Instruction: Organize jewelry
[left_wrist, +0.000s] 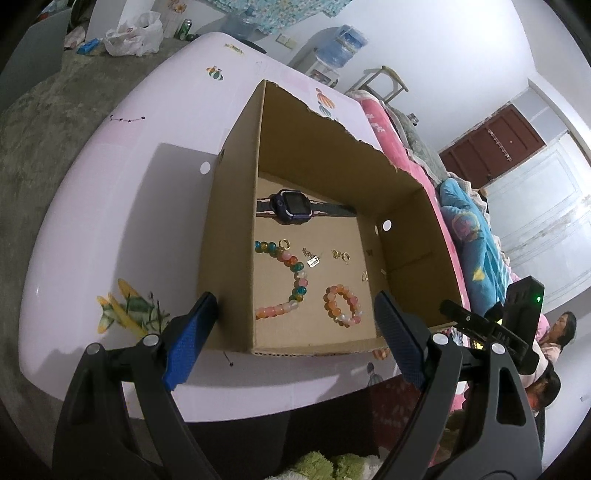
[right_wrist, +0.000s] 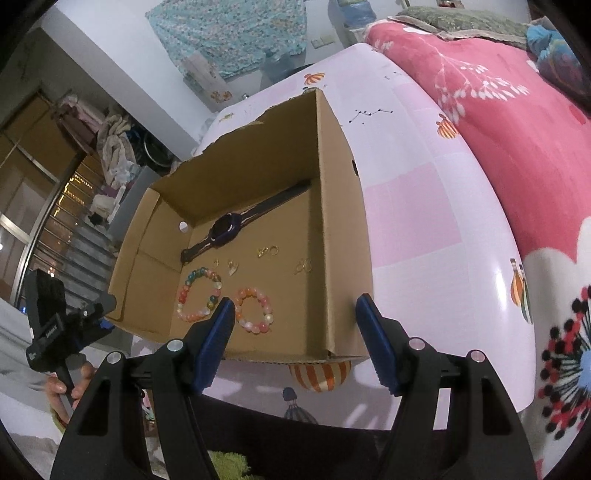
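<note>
An open cardboard box (left_wrist: 229, 236) stands on a pink table (left_wrist: 110, 206). On its floor lie a dark smartwatch (left_wrist: 291, 206), a multicoloured bead bracelet (left_wrist: 284, 280), an orange bead bracelet (left_wrist: 342, 304) and small gold earrings (left_wrist: 341, 254). My left gripper (left_wrist: 295, 332) hovers open over the box's near left corner, holding nothing. In the right wrist view the box (right_wrist: 340, 229), the watch (right_wrist: 225, 225), both bracelets (right_wrist: 199, 295) (right_wrist: 255, 310) and the earrings (right_wrist: 267, 251) show again. My right gripper (right_wrist: 295, 343) is open and empty above the near right corner.
A bed with a pink flowered blanket (right_wrist: 498, 129) runs along the table's right side. A white plastic bag (left_wrist: 136, 35) lies on the floor beyond the table. A person (left_wrist: 565, 328) sits low at the right. A hand (right_wrist: 59, 391) holds the left gripper's handle.
</note>
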